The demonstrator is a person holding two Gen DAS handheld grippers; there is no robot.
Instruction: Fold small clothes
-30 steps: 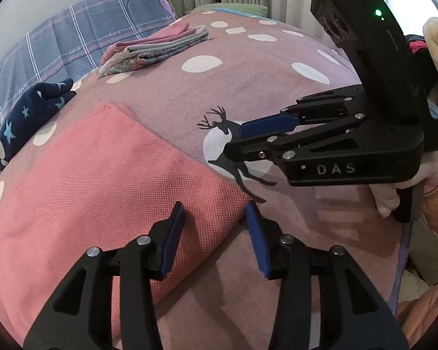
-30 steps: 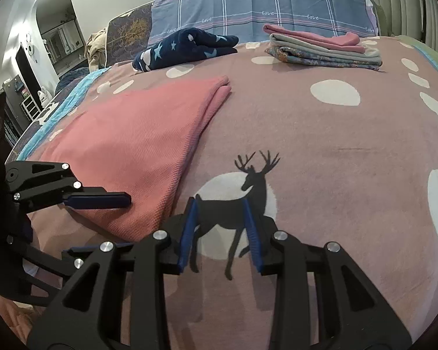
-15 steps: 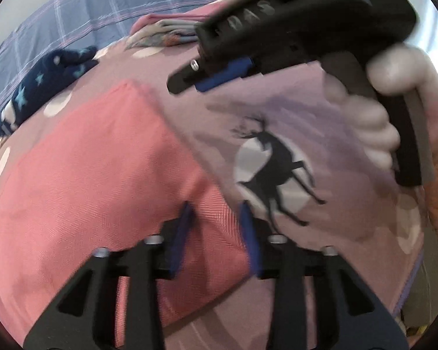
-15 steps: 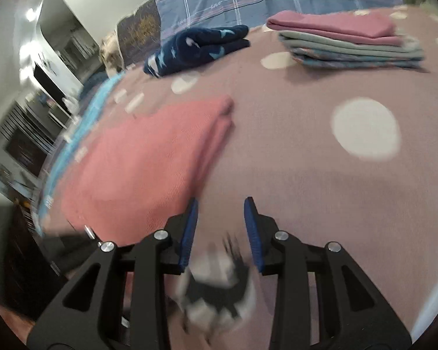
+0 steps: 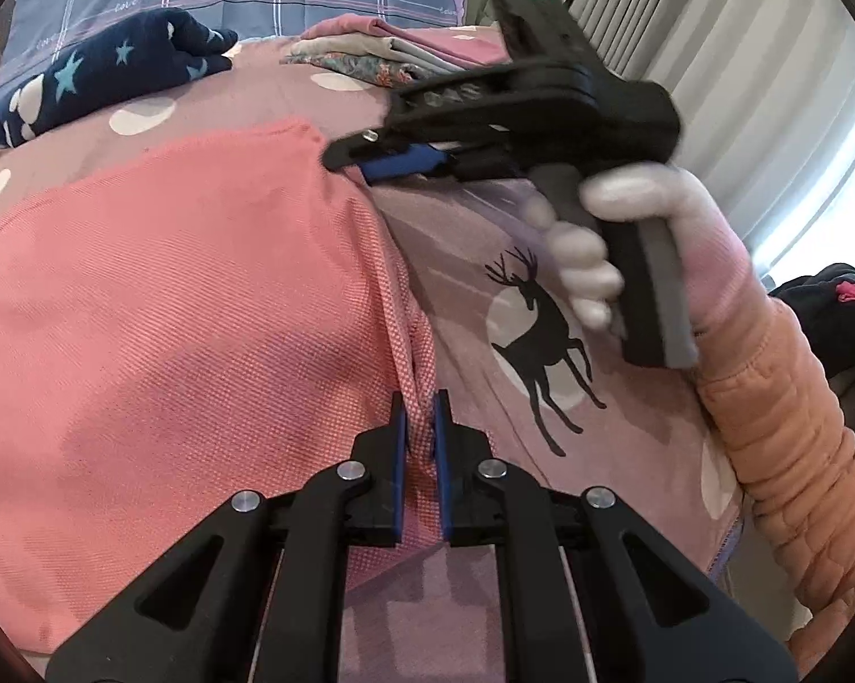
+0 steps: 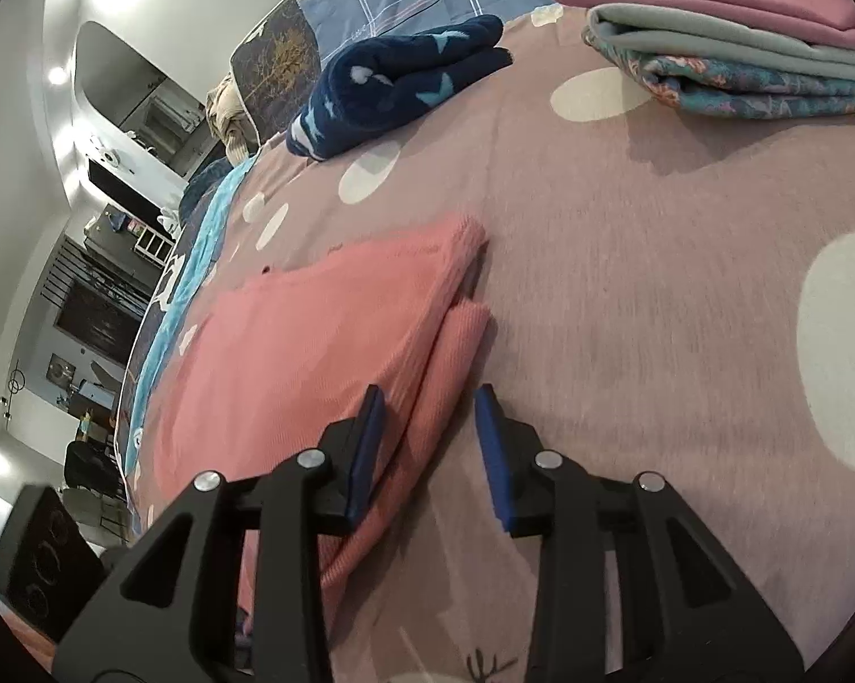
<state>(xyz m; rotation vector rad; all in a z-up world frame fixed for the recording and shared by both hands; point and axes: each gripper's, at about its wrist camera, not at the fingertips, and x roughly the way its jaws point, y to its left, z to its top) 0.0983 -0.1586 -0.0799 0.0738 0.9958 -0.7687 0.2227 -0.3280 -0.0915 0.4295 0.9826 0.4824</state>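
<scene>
- The pink cloth (image 5: 199,296) lies flat on the bed (image 6: 655,284), already doubled at least once: the right wrist view shows two layers stacked along its right edge (image 6: 455,336).
- The left hand-held gripper (image 5: 421,444) is clamped on that edge at the near end, with a ridge of pink fabric pinched between its blue pads.
- The right hand-held gripper (image 6: 427,449) has its jaws apart, straddling the same edge near the far corner; one pad sits over the cloth, the other over the bed cover, and nothing is gripped yet.
- In the left wrist view the right hand-held gripper (image 5: 393,162) hovers at the cloth's far corner, held by a gloved hand (image 5: 626,239).
- Judged from this, the fold is part done: the right side must close on the edge before both can carry it across for another fold.
- Further up the bed, a folded stack (image 6: 740,51) and a navy star-print item (image 6: 393,79) suggest earlier pieces are finished.
</scene>
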